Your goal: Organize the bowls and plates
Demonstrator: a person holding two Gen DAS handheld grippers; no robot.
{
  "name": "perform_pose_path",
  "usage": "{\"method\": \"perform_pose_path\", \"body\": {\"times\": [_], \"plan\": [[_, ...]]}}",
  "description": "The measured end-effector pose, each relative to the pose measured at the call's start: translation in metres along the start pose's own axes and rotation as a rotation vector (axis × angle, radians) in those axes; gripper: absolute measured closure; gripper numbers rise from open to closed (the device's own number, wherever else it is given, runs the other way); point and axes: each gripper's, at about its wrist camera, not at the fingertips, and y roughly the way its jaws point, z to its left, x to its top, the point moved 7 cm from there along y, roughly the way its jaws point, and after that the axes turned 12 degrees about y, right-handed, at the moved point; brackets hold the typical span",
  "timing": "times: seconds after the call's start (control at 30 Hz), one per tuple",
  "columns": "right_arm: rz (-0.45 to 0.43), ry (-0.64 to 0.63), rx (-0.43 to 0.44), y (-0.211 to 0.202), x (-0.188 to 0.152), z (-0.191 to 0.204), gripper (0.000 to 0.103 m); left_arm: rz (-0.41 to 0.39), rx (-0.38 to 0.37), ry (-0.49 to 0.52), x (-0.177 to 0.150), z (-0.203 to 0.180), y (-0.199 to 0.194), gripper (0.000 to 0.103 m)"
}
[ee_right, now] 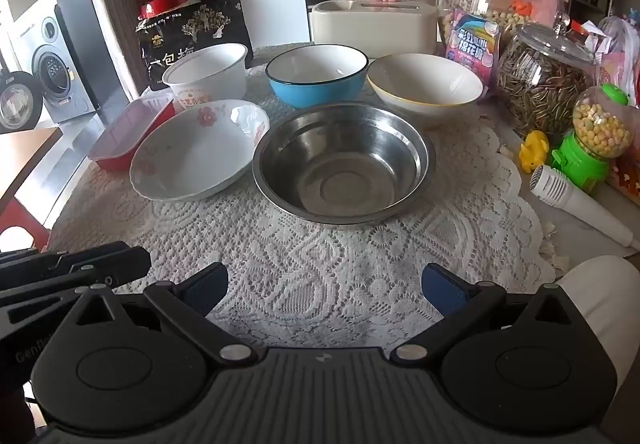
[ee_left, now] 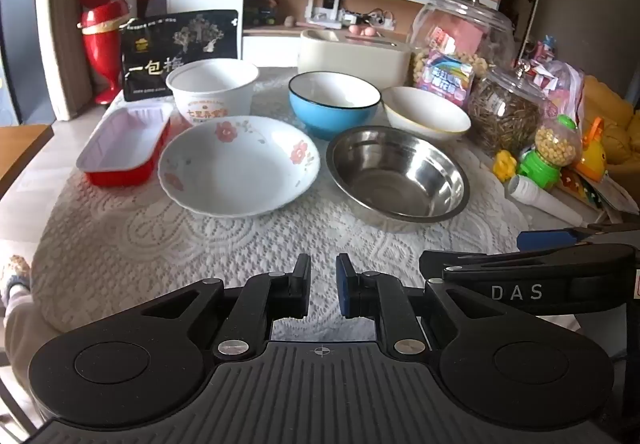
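Observation:
On a lace-covered table stand a floral white plate-bowl (ee_left: 238,164) (ee_right: 198,150), a steel bowl (ee_left: 397,174) (ee_right: 343,164), a blue bowl (ee_left: 334,102) (ee_right: 317,78), a white bowl with a yellow rim (ee_left: 425,111) (ee_right: 424,84), a white paper bowl (ee_left: 213,88) (ee_right: 206,74) and a red tray (ee_left: 125,148) (ee_right: 132,130). My left gripper (ee_left: 323,290) is nearly shut and empty, over the near cloth. My right gripper (ee_right: 325,286) is open and empty, in front of the steel bowl.
A black snack bag (ee_left: 180,48), a cream box (ee_left: 354,52) and a red vase (ee_left: 102,36) stand behind. Glass jars (ee_right: 544,80), a green candy toy (ee_right: 588,140), a yellow toy (ee_right: 534,148) and a white microphone (ee_right: 576,204) crowd the right.

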Motion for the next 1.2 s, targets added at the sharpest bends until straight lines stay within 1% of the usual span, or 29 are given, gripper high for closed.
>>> {"method": "perform_pose_path", "body": {"times": [0.07, 0.1, 0.17, 0.2, 0.3, 1.2], "plan": [[0.009, 0.005, 0.003, -0.0001, 0.0005, 0.0, 0.0, 0.001, 0.004, -0.011, -0.0003, 0.0009, -0.0005, 0.086], [0.008, 0.004, 0.003, -0.0003, 0.0013, -0.0002, 0.0, -0.005, 0.011, -0.003, -0.0045, -0.0045, -0.003, 0.086], [0.007, 0.003, 0.003, -0.0003, 0.0031, -0.0007, 0.0, 0.0, 0.009, -0.008, -0.0057, -0.0039, -0.004, 0.087], [0.009, 0.001, 0.003, 0.0009, 0.0018, 0.0012, 0.0, 0.016, 0.0, -0.009, -0.001, -0.0038, 0.0015, 0.087], [0.002, -0.003, -0.005, 0.0002, 0.0012, 0.0024, 0.0, 0.016, -0.015, -0.018, 0.0003, -0.0002, 0.001, 0.087], [0.018, -0.006, -0.002, 0.0044, -0.0029, 0.0037, 0.0, 0.019, -0.024, -0.023, -0.0012, 0.0022, 0.0023, 0.089]]}}
